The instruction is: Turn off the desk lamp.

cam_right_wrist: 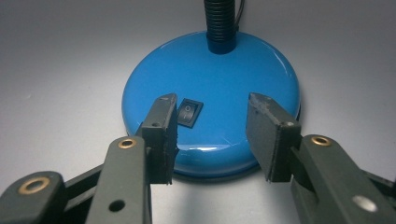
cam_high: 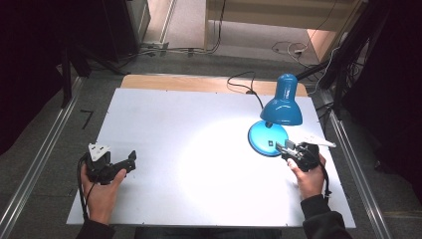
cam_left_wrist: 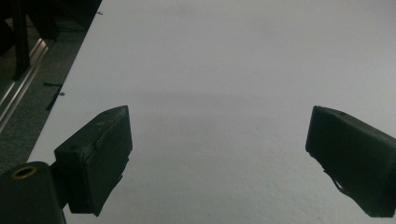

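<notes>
Two jaws of right tool — just over lamp base, astride rocker switch.

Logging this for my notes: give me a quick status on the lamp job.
Right hand-held gripper half open over lamp base, one jaw beside the switch, nothing gripped. Left hand-held gripper open, idle on table. Lamp lit. Nothing in the way.
</notes>
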{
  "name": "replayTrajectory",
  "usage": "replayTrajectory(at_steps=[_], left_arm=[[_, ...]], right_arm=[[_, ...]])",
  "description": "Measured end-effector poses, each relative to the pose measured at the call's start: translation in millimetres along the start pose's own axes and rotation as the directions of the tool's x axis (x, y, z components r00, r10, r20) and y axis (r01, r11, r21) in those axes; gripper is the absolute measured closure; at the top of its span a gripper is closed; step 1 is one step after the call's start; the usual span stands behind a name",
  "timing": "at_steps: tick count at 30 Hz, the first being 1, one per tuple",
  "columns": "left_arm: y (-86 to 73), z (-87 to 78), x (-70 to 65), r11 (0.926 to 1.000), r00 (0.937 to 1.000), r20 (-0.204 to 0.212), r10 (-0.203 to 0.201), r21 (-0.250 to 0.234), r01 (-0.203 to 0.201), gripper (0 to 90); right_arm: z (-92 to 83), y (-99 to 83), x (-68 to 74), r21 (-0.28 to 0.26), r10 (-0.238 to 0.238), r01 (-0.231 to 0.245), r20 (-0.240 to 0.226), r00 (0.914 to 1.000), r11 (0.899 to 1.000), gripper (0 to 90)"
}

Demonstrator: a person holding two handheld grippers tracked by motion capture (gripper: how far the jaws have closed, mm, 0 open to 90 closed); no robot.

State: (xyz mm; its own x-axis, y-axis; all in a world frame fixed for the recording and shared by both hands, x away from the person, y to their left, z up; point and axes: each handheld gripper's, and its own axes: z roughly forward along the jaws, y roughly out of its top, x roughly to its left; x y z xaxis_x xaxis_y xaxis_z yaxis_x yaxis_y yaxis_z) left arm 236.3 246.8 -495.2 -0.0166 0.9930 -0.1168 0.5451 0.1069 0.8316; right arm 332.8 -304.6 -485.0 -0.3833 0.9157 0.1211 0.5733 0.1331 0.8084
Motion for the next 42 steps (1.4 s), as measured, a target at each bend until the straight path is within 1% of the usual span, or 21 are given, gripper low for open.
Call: replayTrajectory(at_steps=[5,12,13,14,15,19,25,42], left_arm=[[-0.1,0.3,-0.1,1.0,1.0,0.002,0.001,-0.001,-0.001,8.1],[-0.1,0.2,-0.4,1.0,1.0,0.001,0.0,-0.003,0.0,8.1],[-0.1,0.2,-0.4,1.0,1.0,0.001,0.0,-0.003,0.0,8.1],[-0.1,0.2,-0.4,1.0,1.0,0.002,0.0,-0.003,0.0,8.1],[-0.1,0.2,-0.3,1.0,1.0,0.002,0.0,-0.003,0.0,8.1],[0.0,-0.2,0.1,1.0,1.0,0.004,0.001,-0.001,-0.001,8.1],[0.1,-0.3,0.1,1.0,1.0,0.004,0.0,-0.001,0.0,8.1],[0.0,-0.1,0.2,1.0,1.0,0.006,-0.003,0.0,0.003,8.1]], right_arm=[[1.8,2.0,0.2,-0.001,0.002,-0.002,-0.011,0.9999,1.0,63.8],[5.2,3.8,1.3,0.004,-0.004,0.004,-0.029,0.9996,1.0,78.0],[6.3,4.4,1.7,0.004,-0.008,0.008,-0.035,0.9994,1.0,81.7],[6.3,4.4,1.7,0.004,-0.008,0.008,-0.035,0.9994,1.0,81.7],[7.3,5.0,2.5,0.004,-0.012,0.013,-0.039,0.9992,1.0,84.7],[9.9,6.2,4.2,0.01,-0.013,0.013,-0.048,0.9988,1.0,87.4],[14.7,6.7,6.0,0.015,-0.021,0.021,-0.051,0.9985,1.0,87.5],[24.5,7.2,8.5,0.031,-0.023,0.024,-0.054,0.9983,0.999,87.5]])
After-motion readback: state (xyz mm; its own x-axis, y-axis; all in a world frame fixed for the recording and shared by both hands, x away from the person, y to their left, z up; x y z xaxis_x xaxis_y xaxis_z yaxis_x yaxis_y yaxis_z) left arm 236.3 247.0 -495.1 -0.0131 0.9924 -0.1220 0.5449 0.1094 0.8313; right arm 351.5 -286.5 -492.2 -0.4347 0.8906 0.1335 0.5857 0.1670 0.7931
